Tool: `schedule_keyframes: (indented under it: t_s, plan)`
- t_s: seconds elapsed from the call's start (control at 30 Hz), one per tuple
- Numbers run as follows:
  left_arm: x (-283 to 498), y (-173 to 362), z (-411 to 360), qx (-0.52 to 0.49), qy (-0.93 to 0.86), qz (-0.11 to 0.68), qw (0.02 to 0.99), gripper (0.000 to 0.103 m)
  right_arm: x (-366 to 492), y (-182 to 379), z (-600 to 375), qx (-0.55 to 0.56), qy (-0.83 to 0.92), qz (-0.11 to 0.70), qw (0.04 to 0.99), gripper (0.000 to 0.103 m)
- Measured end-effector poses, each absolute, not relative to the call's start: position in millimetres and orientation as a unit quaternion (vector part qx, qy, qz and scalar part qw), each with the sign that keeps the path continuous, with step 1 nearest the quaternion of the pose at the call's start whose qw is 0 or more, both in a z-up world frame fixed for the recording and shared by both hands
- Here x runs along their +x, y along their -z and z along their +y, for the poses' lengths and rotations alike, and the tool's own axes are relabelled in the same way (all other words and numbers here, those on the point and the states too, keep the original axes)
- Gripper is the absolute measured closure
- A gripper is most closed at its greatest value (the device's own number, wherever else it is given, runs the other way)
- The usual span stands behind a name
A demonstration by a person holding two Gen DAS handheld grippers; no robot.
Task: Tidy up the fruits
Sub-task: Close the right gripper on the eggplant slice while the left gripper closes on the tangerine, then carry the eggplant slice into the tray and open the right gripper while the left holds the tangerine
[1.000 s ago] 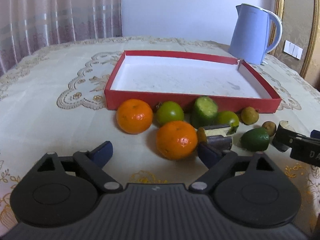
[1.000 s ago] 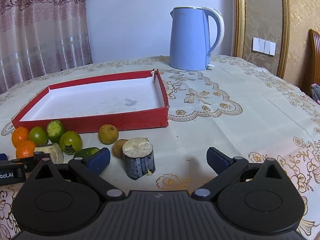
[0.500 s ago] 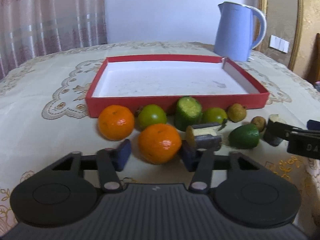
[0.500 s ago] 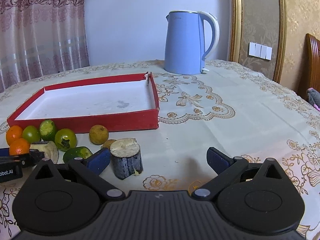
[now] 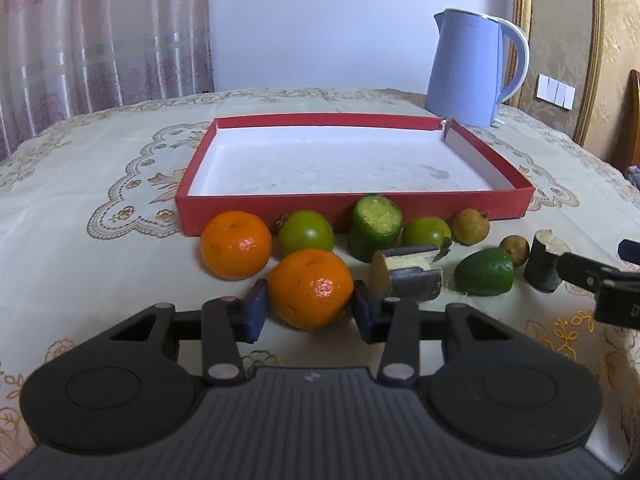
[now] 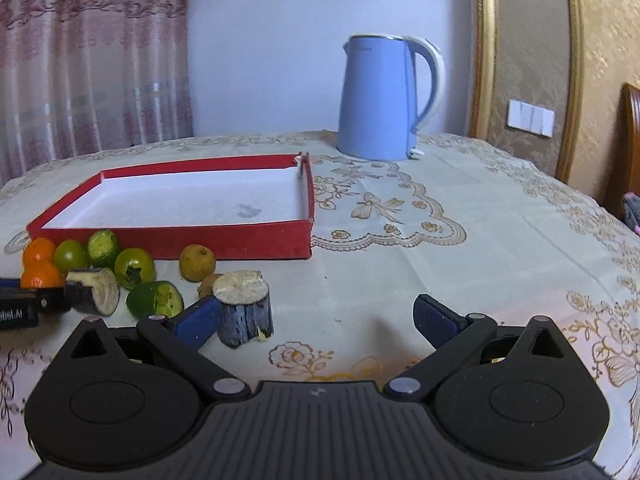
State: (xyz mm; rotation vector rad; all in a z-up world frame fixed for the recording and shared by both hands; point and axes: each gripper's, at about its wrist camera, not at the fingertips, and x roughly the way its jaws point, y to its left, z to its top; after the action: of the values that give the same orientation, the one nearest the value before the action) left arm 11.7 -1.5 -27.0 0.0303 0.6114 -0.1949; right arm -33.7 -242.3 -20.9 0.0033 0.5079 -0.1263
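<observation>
Our left gripper has just closed on the near orange, its blue pads touching both sides; our right gripper stands spread wide beside a dark cut stump. Behind sits the red tray, bare inside, with the remaining fruits lined along its front wall.

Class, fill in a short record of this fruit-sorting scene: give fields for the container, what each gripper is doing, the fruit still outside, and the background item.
container: red tray, nothing inside it
left gripper: closed on the nearer orange, which sits on the tablecloth
right gripper: open, holding nothing; a dark cut stump stands by its left finger
fruit outside tray: second orange, green and small brown fruits, all in front of the tray
background: blue kettle behind the tray
</observation>
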Motion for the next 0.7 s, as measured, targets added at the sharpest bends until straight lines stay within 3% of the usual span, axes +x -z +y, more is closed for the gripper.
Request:
schedule_keyframes:
  t_s: [0.33, 0.5, 0.57, 0.7]
  plan:
    - [7, 26, 14, 0.000, 0.093, 0.300, 0.949, 0.063, -26, 20, -244, 0.015, 0.040, 0.260, 0.965, 0.002]
    - [6, 26, 16, -0.002, 0.096, 0.299, 0.949, 0.063, -15, 20, -235, 0.005, 0.022, 0.268, 0.963, 0.025]
    - [5, 27, 16, -0.001, 0.096, 0.298, 0.950, 0.063, -10, 22, -235, 0.013, 0.007, 0.276, 0.961, 0.044]
    - [5, 29, 16, 0.001, 0.097, 0.292, 0.951, 0.063, -4, 28, -232, 0.020, -0.017, 0.293, 0.956, 0.059]
